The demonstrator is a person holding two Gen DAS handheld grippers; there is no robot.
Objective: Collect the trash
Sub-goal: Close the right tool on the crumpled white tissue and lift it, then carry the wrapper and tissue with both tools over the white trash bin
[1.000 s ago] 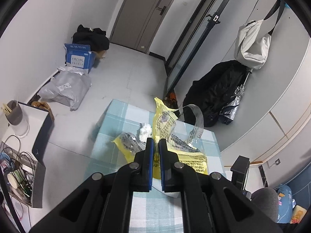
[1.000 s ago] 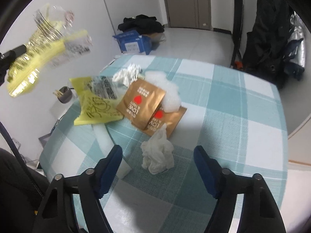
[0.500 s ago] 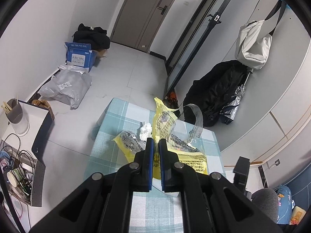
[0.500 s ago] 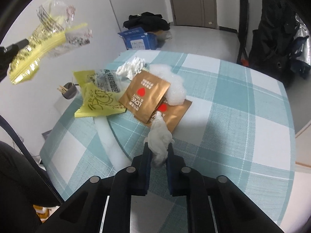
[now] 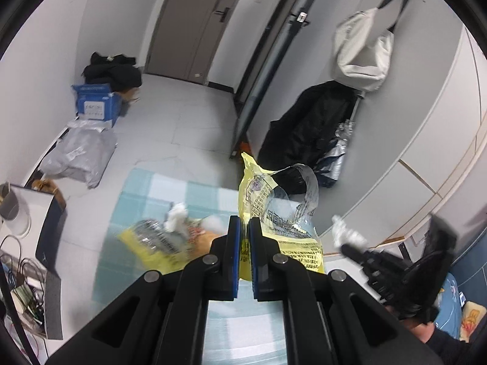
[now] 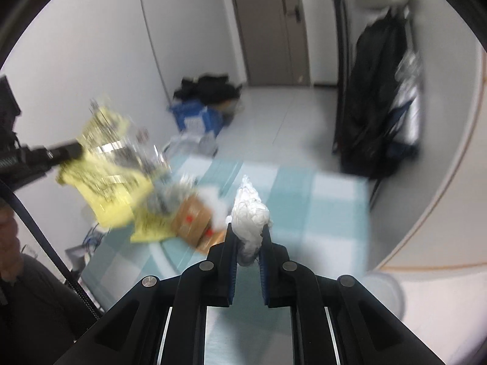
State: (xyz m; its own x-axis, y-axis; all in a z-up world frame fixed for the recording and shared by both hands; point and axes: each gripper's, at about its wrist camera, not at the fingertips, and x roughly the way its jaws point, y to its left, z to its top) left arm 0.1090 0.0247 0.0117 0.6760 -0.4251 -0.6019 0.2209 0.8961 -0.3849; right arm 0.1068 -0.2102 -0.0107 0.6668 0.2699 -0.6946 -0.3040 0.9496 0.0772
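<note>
My left gripper is shut on a yellow and clear plastic bag, held up above the table; the same bag shows blurred at the left of the right wrist view. My right gripper is shut on a crumpled white tissue, lifted clear of the checked tablecloth. In the left wrist view the right gripper appears at the right with the tissue. On the table lie a yellow wrapper, brown packets and another white wad.
A blue box and a grey parcel sit on the floor past the table. Black clothing and a white bag hang by the right wall. A person's hand is at the left edge.
My right gripper closed on the white tissue and lifted it off the table. My left gripper with the yellow bag rose slightly and shifted. Both views are now blurred by motion.
</note>
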